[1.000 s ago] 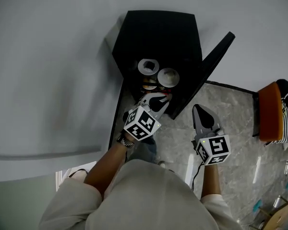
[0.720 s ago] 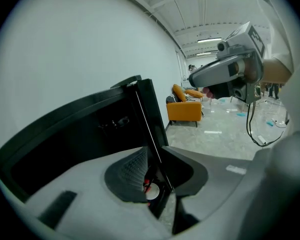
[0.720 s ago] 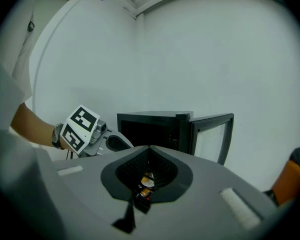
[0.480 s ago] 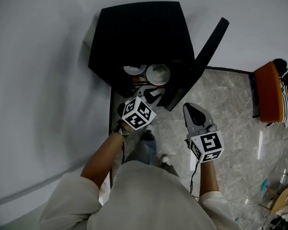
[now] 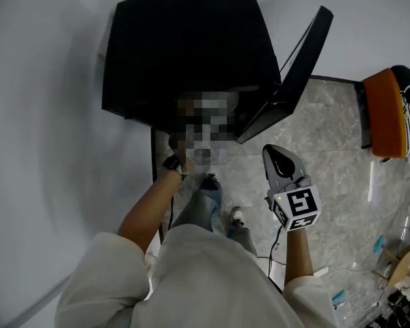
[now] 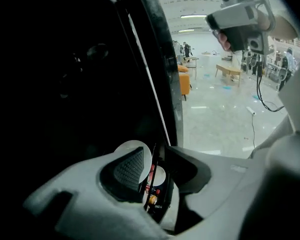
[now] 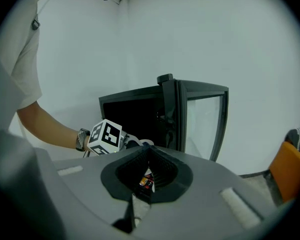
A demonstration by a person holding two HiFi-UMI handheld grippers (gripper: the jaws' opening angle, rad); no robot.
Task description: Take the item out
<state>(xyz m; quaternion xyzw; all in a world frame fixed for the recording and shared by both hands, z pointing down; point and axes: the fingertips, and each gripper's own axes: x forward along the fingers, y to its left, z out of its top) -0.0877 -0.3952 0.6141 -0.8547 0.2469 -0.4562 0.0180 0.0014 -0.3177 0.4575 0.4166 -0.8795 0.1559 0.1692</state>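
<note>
**White wall, black cabinet: left jaws spread inside**

Pale marble floor (image 5: 342,156) runs up to a white wall (image 5: 41,80), and against it stands one black cabinet (image 5: 184,46) with its one glass door (image 5: 297,67) swung open. One orange seat (image 5: 386,115) sits at the right edge of the head view.

Two grippers are in play. The left gripper (image 6: 156,159) reaches into the cabinet opening. Its jaws stand apart and have just been opening, with nothing pressed between the pads. Through the gap show two white round items near the cabinet's front edge, on the door side: a larger disc (image 6: 146,154) partly behind the left pad and a smaller disc (image 6: 159,175) beside it. Below these lie some small red and orange pieces (image 6: 151,189), too small to count. All of them are inside the cabinet and none is gripped.

The right gripper (image 5: 279,154) hangs outside, just off the door's lower edge. Its jaws are drawn together at the tips and hold nothing.

A second ago the head view showed the left gripper's marker cube and the round items in the opening. Now the cabinet's top fills more of that view, and of the left arm only the forearm and one wristwatch (image 5: 174,164) can be made out. The right gripper keeps much the same place beside the door.
</note>
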